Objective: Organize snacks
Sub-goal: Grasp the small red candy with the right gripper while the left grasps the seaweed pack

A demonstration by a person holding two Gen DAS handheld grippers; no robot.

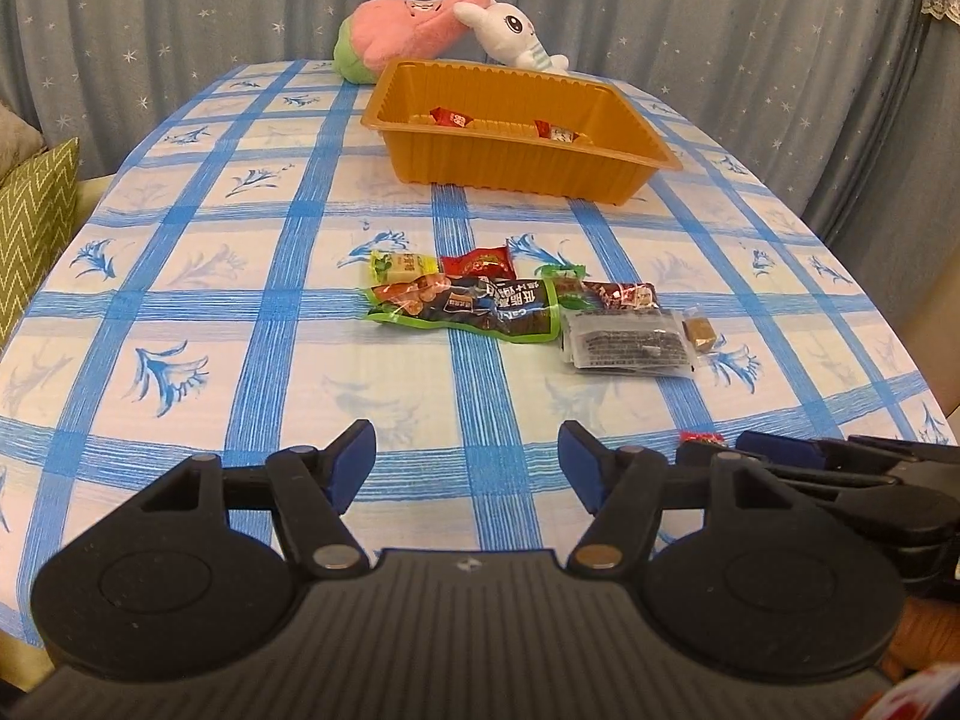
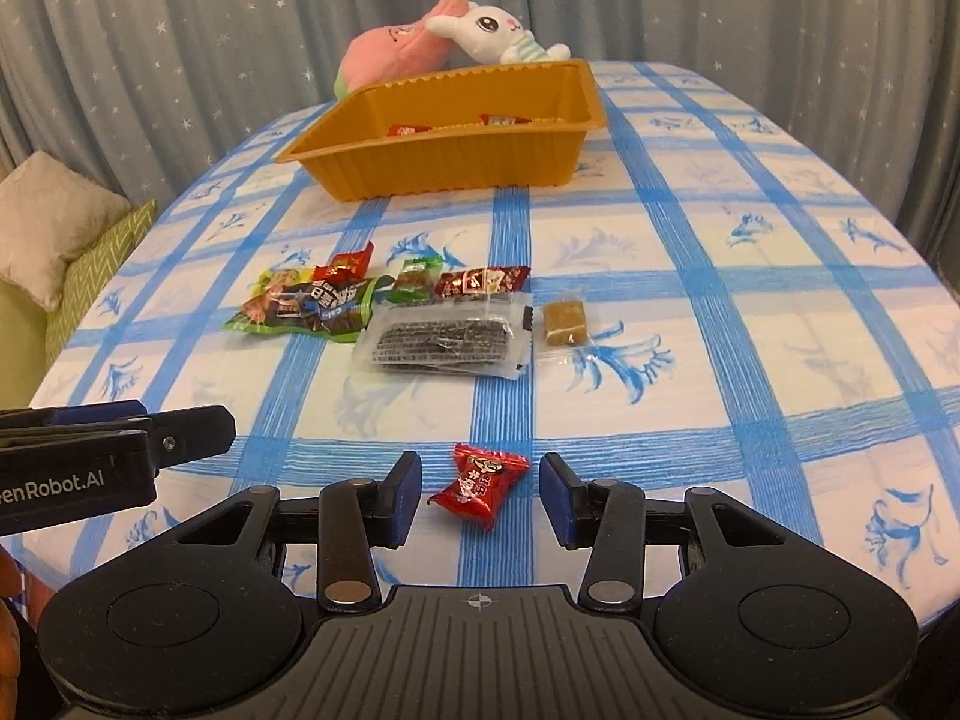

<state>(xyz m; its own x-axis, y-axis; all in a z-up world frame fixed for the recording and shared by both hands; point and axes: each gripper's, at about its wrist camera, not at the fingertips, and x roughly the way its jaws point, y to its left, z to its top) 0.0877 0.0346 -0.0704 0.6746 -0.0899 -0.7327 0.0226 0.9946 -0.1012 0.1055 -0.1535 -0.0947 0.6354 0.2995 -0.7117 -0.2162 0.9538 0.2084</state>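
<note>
- Red candy (image 2: 478, 483) lies nearest, by the table's (image 2: 750, 312) near edge, between the right gripper's (image 2: 480, 495) pads but untouched; jaws released, gapped either side.
- Left gripper (image 1: 467, 463) hovers just beside it over bare cloth, jaws apart, holding nothing.
- Step in hand, by my read: grab the candy for the tray (image 2: 444, 138).
- To do it well: lower until the pads straddle the wrapper's body, not the twisted ends; close squarely so it doesn't skid on the cloth.
- Remaining snacks (image 2: 384, 315) are heaped mid-table: green pack, clear dark pack, brown cube, small wrappers.
- Tray sits toward the far edge, a few candies already inside; plush toys (image 2: 456, 42) behind it.
</note>
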